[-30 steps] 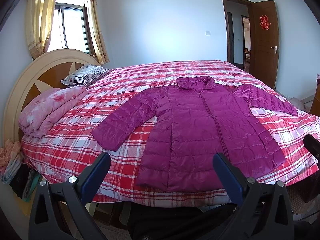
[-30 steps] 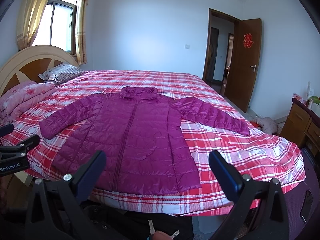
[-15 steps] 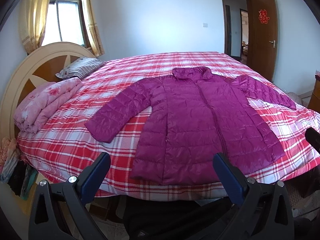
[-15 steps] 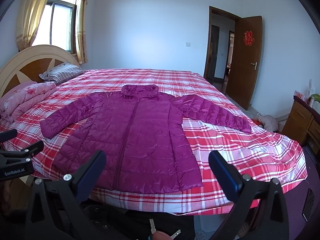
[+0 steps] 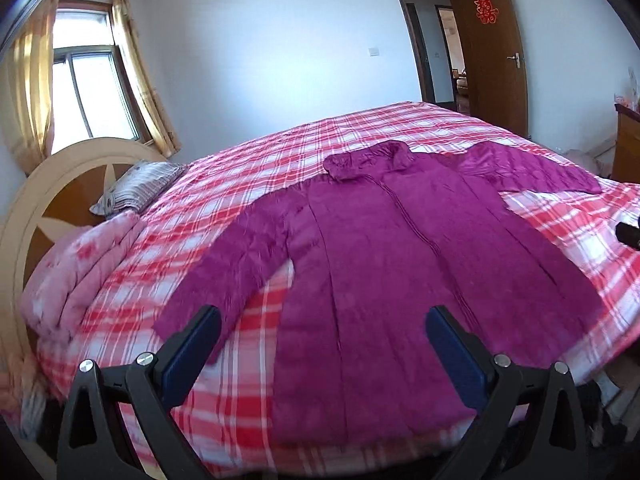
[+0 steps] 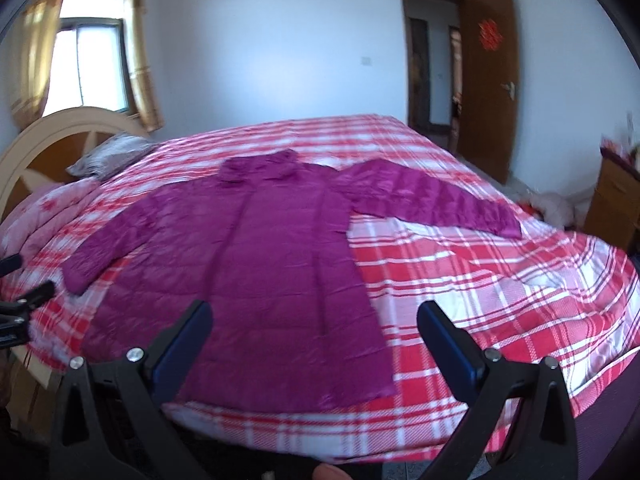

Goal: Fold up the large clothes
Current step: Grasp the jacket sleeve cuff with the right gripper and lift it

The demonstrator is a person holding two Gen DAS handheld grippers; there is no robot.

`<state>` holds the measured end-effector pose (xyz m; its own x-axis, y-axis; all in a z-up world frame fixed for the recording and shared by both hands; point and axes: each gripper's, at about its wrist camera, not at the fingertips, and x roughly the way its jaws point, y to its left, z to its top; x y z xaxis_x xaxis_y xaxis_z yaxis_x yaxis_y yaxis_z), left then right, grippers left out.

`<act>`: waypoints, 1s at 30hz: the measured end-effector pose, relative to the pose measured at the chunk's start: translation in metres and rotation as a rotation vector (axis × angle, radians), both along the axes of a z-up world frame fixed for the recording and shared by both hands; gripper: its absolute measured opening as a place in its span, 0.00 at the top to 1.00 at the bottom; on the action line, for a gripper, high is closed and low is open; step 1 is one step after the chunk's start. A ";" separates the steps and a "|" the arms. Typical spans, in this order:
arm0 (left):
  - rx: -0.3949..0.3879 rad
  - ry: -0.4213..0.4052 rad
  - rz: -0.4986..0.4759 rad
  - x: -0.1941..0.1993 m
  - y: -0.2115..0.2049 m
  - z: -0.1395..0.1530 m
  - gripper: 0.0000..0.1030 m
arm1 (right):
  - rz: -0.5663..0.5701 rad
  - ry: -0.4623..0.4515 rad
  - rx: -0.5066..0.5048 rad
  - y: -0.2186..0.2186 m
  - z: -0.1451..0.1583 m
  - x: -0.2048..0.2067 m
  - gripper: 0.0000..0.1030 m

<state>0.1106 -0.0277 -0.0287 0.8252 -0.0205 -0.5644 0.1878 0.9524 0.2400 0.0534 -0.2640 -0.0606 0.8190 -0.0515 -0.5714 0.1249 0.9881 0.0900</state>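
Note:
A large magenta quilted jacket (image 5: 384, 272) lies flat and face up on the red and white plaid bed (image 5: 248, 176), both sleeves spread out. It also shows in the right wrist view (image 6: 276, 264). My left gripper (image 5: 323, 320) is open and empty, above the jacket's hem near the bed's front edge. My right gripper (image 6: 314, 320) is open and empty, above the hem's right side. The left gripper's edge (image 6: 20, 312) shows at the far left of the right wrist view.
A folded pink quilt (image 5: 76, 264) and a striped pillow (image 5: 136, 188) lie by the round headboard (image 5: 48, 184) on the left. A wooden door (image 5: 496, 48) stands open at the back right. A wooden cabinet (image 6: 616, 204) stands right of the bed.
Both grippers have moved forward and up over the bed's front edge, so the jacket looks closer and is seen more from above. Both stay open. The jacket has not moved.

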 end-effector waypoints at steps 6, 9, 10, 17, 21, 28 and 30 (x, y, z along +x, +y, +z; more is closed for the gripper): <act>-0.001 0.032 0.002 0.086 -0.014 -0.025 0.01 | -0.184 0.088 0.109 -0.113 -0.027 0.061 0.01; 0.005 0.064 0.001 0.126 -0.024 -0.041 0.01 | -0.298 0.102 0.126 -0.175 -0.031 0.092 0.02; 0.005 0.069 -0.001 0.139 -0.028 -0.046 0.01 | -0.331 0.107 0.134 -0.191 -0.032 0.101 0.03; 0.023 0.093 0.098 0.207 -0.039 -0.079 0.01 | -0.510 0.158 0.203 -0.286 -0.037 0.159 0.10; -0.004 0.127 0.135 0.223 -0.037 -0.094 0.01 | -0.515 0.240 0.244 -0.299 -0.057 0.186 0.20; -0.037 0.170 0.110 0.230 -0.040 -0.107 0.01 | -0.406 0.227 0.185 -0.295 -0.061 0.198 0.70; -0.048 0.174 0.104 0.230 -0.039 -0.108 0.01 | -0.397 0.192 0.178 -0.293 -0.046 0.196 0.73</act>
<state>0.3409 -0.0670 -0.1370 0.7146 0.0296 -0.6989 0.1227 0.9783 0.1668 0.2493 -0.5565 -0.1065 0.6347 -0.2263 -0.7389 0.5205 0.8319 0.1923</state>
